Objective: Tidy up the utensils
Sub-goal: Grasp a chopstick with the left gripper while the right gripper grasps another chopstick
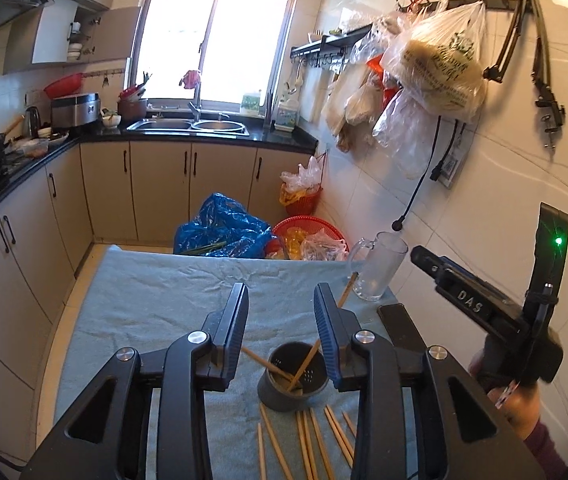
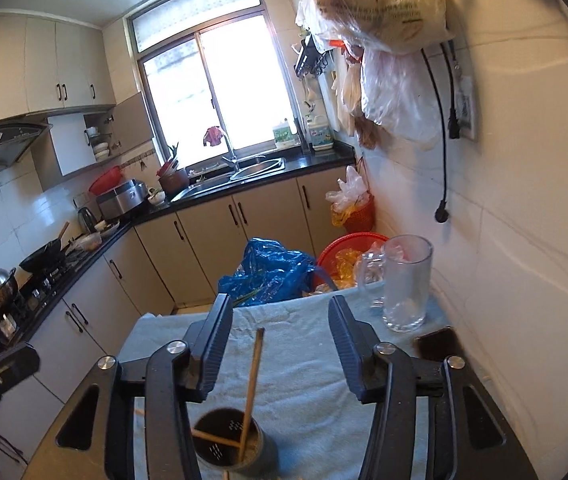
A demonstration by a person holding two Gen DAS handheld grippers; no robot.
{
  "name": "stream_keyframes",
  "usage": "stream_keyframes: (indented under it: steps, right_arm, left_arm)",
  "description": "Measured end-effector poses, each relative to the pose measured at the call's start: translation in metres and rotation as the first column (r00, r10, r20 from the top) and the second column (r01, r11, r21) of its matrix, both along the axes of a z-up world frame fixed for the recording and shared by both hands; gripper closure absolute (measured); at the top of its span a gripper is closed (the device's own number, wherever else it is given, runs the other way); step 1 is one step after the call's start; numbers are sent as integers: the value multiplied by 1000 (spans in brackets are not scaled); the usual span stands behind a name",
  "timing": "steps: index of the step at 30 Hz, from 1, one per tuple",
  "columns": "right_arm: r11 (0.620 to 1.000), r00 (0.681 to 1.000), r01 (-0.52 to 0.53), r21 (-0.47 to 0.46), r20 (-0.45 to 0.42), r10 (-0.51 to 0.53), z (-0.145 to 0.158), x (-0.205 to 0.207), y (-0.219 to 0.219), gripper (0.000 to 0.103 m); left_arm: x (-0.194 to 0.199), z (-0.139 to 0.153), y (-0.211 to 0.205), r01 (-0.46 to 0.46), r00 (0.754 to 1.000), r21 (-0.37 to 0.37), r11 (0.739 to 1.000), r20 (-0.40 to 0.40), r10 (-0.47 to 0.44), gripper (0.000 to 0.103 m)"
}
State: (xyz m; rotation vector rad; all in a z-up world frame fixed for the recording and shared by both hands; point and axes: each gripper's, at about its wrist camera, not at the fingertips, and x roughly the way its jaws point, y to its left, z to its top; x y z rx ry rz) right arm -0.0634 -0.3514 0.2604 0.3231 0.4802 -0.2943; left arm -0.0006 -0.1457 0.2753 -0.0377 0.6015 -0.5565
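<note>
A dark grey utensil holder (image 1: 292, 380) stands on a blue towel (image 1: 163, 292) and holds two wooden chopsticks (image 1: 306, 362). Several more chopsticks (image 1: 312, 444) lie loose on the towel just in front of it. My left gripper (image 1: 281, 298) is open and empty, raised above and behind the holder. In the right wrist view the holder (image 2: 229, 442) sits low between the fingers with its two chopsticks (image 2: 252, 384). My right gripper (image 2: 279, 312) is open and empty above it; its body also shows in the left wrist view (image 1: 484, 308) at the right.
A glass mug (image 2: 404, 284) stands at the towel's far right corner beside the tiled wall. A dark phone (image 2: 438, 342) lies near it. A blue plastic bag (image 2: 267, 272) and red baskets (image 2: 352, 252) sit on the floor beyond the table. Kitchen counters run along the left.
</note>
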Motion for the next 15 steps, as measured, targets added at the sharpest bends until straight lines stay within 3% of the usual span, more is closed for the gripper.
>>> stream_keyframes:
  steps: [4, 8, 11, 15]
  right_arm:
    - [998, 997, -26, -54, -68, 23, 4, -23, -1, 37]
    - [991, 980, -74, -110, -191, 52, -15, -47, -2, 31]
    - [984, 945, -124, -127, -317, 79, -49, -61, -3, 31]
    - [976, 871, -197, -88, -472, 133, -113, -75, 2, 31]
  left_arm:
    - [-24, -4, 20, -8, 1000, -3, 1000, 5, 8, 60]
    - [-40, -32, 39, -25, 999, 17, 1000, -35, 26, 57]
    - [-43, -74, 49, -31, 992, 48, 998, -123, 37, 57]
    - [-38, -133, 52, -35, 965, 87, 996, -257, 56, 57]
